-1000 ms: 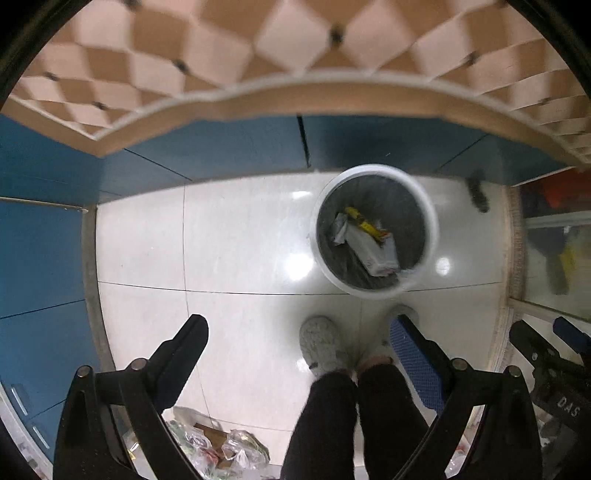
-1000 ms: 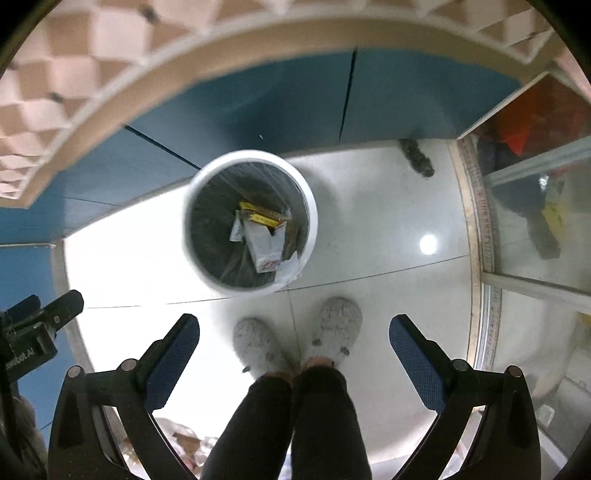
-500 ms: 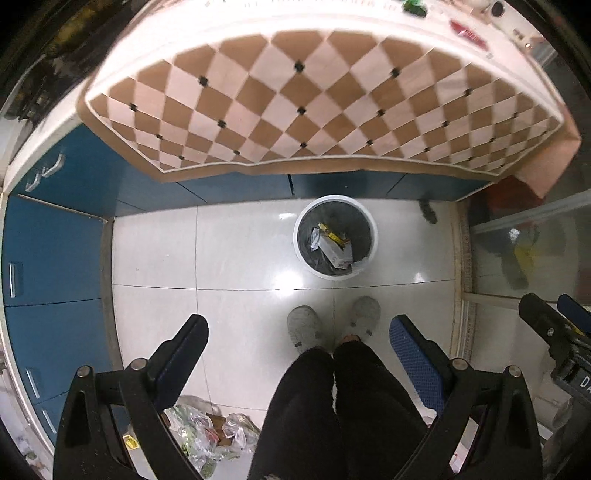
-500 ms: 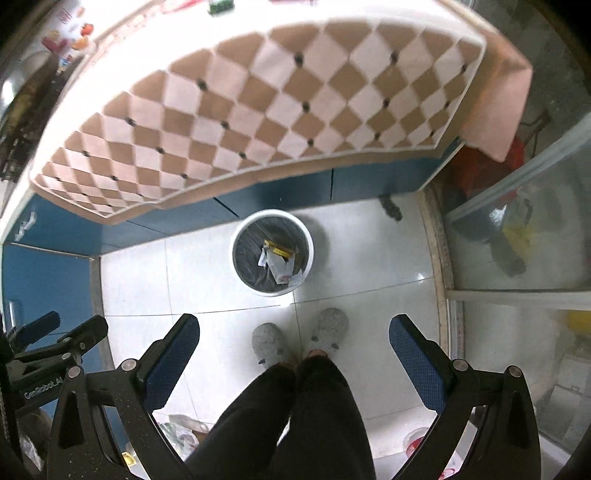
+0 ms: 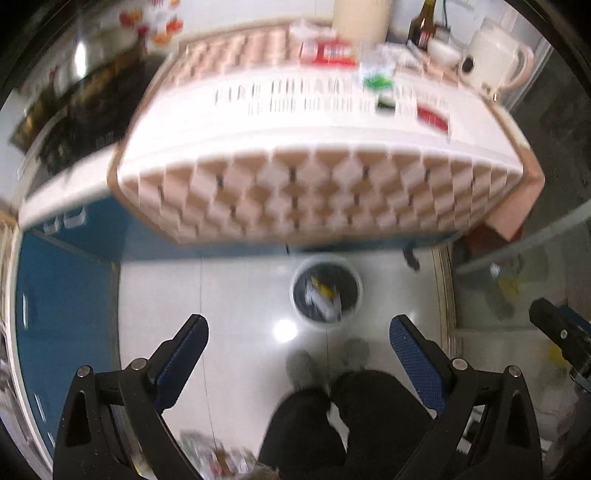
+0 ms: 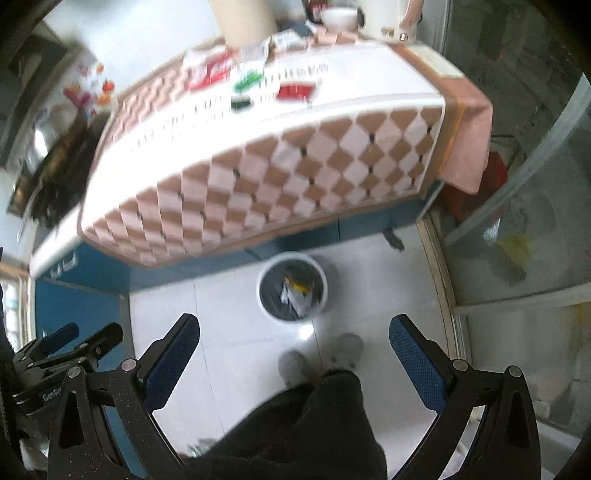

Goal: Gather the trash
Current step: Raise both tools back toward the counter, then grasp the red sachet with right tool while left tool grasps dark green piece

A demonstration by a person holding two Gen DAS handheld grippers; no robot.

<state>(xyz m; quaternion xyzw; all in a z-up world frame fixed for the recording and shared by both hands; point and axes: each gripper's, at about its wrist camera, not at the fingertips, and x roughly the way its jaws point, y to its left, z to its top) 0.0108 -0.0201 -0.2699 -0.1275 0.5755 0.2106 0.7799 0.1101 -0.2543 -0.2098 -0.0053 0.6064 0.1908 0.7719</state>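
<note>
Hovering high over floor, left gripper point(image 5: 297, 341) and right gripper point(image 6: 293, 338) both spread wide, nothing between fingers. Trash bin point(image 6: 292, 292) on white tile just ahead of fingertips, wrappers inside, near person's shoes point(image 6: 319, 356). Packets point(image 5: 327, 51) on counter far ahead, writing too blurred to read. Free floor left of bin; counter edge point(image 6: 258, 192) overhangs beyond.

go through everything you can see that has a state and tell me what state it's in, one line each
left gripper: open, empty
right gripper: open, empty
trash bin: upright on the floor, lined with a dark bag, wrappers inside, not full
wrappers on the table: lying on the tablecloth, not collected
kettle: upright, lid closed
brown bottle: upright
cabinet doors: closed
</note>
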